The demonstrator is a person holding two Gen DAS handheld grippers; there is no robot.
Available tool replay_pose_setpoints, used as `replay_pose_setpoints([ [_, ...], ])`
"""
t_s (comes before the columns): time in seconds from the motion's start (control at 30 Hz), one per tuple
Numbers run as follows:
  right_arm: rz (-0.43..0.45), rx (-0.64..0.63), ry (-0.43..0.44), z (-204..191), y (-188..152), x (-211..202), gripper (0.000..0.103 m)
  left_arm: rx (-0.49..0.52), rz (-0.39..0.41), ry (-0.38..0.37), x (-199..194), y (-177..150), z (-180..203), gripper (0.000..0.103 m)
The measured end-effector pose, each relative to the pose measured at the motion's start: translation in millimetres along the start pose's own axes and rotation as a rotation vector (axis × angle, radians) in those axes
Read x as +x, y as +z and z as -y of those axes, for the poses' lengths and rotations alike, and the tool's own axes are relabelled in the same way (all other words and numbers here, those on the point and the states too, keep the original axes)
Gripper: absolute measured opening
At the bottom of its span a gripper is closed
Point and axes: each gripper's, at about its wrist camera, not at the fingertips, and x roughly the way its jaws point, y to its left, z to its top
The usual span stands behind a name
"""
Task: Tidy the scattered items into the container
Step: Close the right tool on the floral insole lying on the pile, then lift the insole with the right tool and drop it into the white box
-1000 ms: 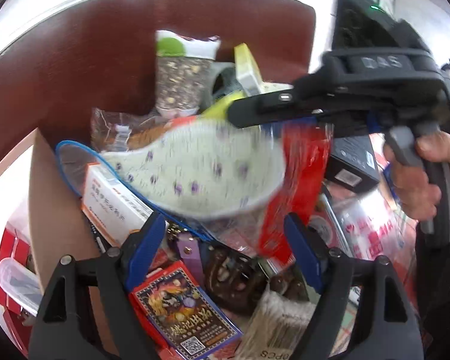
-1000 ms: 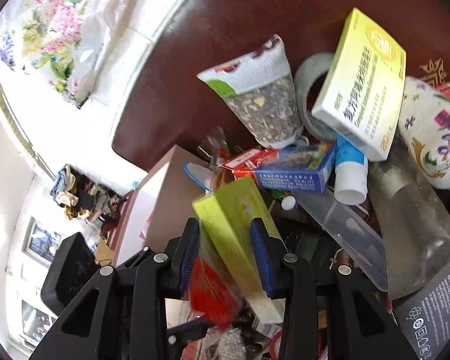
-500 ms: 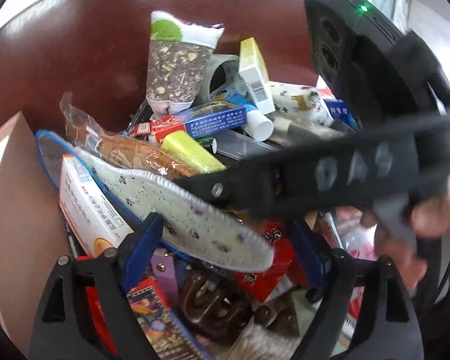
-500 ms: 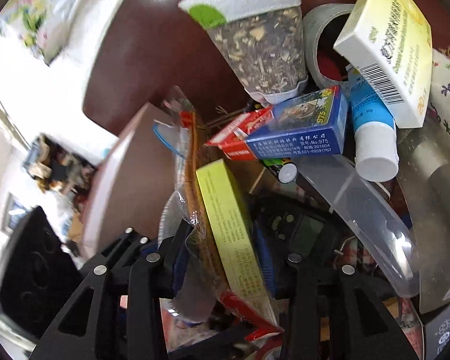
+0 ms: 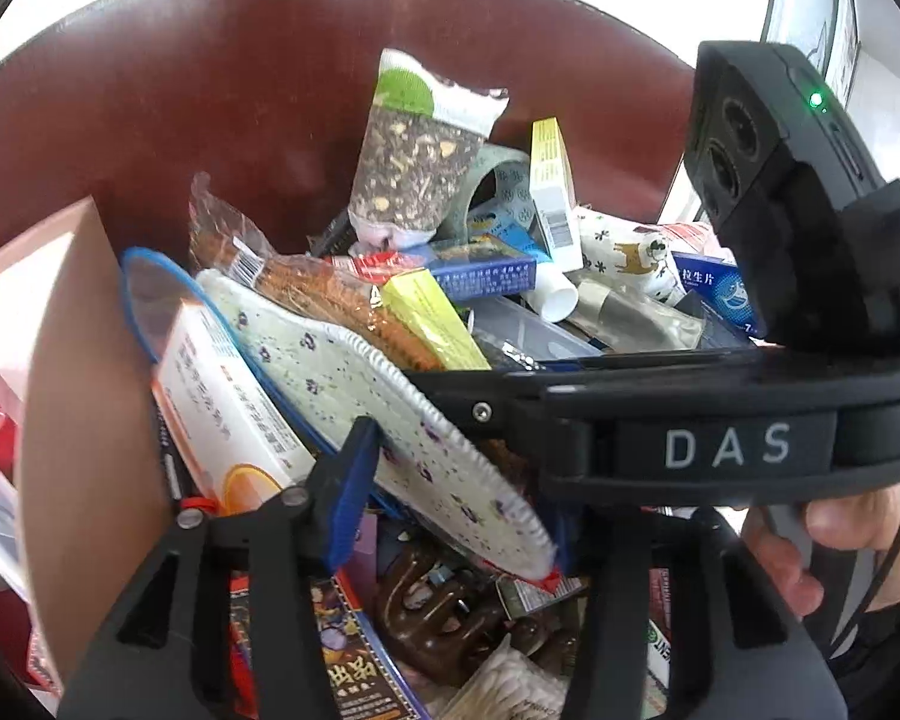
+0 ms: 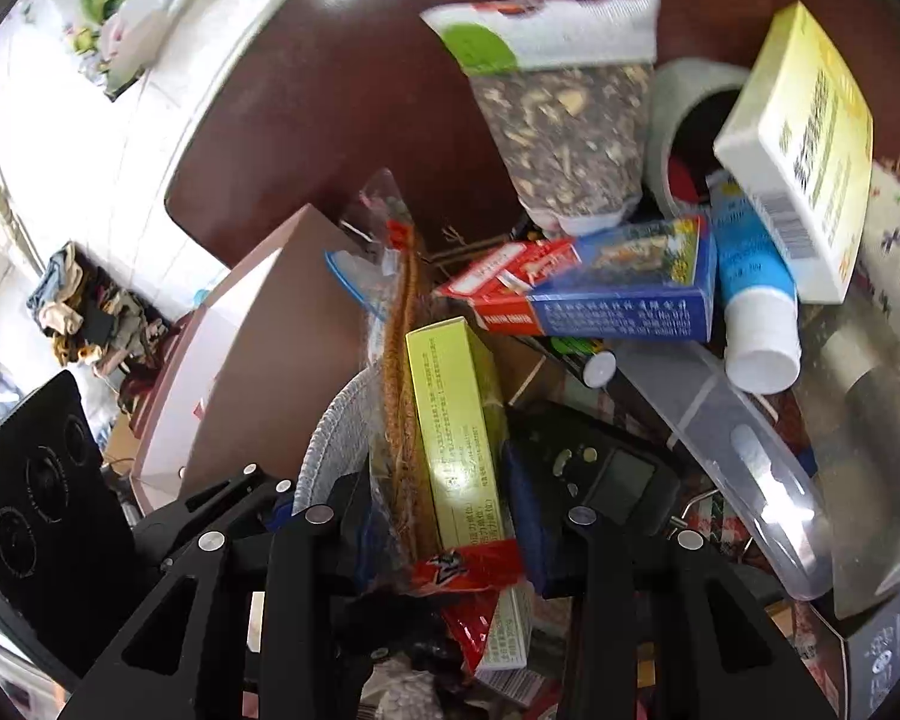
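**Insole and yellow-green box over the full container**

The insole (image 5: 384, 414) is long and flat, white with small purple prints. Its long axis runs on a diagonal in the left wrist view, from the upper left down to the lower right, and the rounded end at the lower right lies between the fingers of the left gripper (image 5: 456, 498). These jaws have just been closing, and the insole is between them; the left blue pad (image 5: 348, 492) touches its edge, but the other pad is hidden, so I cannot tell if the grip is firm.

The right gripper (image 6: 444, 516) has narrow jaws, closed on the yellow-green box (image 6: 459, 438) together with a clear bag of brown strands (image 6: 399, 396) and a red wrapper (image 6: 471, 567). The box's long axis points away from the camera, toward the pile.

Both things are above the cardboard container (image 5: 84, 384), which is crowded with boxes and packets. A hand (image 5: 834, 546) holds the handle of the right gripper.
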Motion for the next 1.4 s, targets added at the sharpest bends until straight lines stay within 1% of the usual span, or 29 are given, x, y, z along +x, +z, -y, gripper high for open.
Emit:
replay_pose_setpoints([
  [0.1, 0.022, -0.017, 0.009, -6.3, 1.8, -7.4, 0.040, 0.007, 0.022, 0.004, -13.2, 1.6, 2.8, 0.044],
  [0.33, 0.037, -0.037, 0.002, -13.5, 2.7, -11.3, 0.039, 0.019, 0.032, 0.016, -16.7, 5.1, -0.8, 0.043],
  [0.37, 0.040, -0.040, 0.002, -14.6, 2.6, -11.9, 0.039, 0.020, 0.034, 0.019, -7.8, 7.6, 0.9, 0.043],
  [0.63, 0.062, -0.055, 0.015, -26.2, 6.9, -16.7, 0.040, 0.030, 0.052, 0.035, -19.4, 9.7, 1.2, 0.043],
  [0.83, 0.098, -0.091, 0.019, -39.7, 9.7, -29.1, 0.039, 0.040, 0.088, 0.044, -39.2, 13.6, 1.5, 0.043],
  [1.03, 0.145, -0.145, 0.011, -64.7, 12.3, -43.7, 0.040, 0.033, 0.141, 0.049, -63.8, 18.8, -2.6, 0.042],
  [1.27, 0.175, -0.201, 0.025, -95.5, 16.1, -52.5, 0.039, 0.014, 0.198, 0.076, -90.9, 22.3, -15.4, 0.042],
  [1.4, 0.194, -0.232, 0.036, -116.8, 20.1, -53.9, 0.039, -0.010, 0.238, 0.077, -110.1, 23.0, -27.6, 0.041],
])
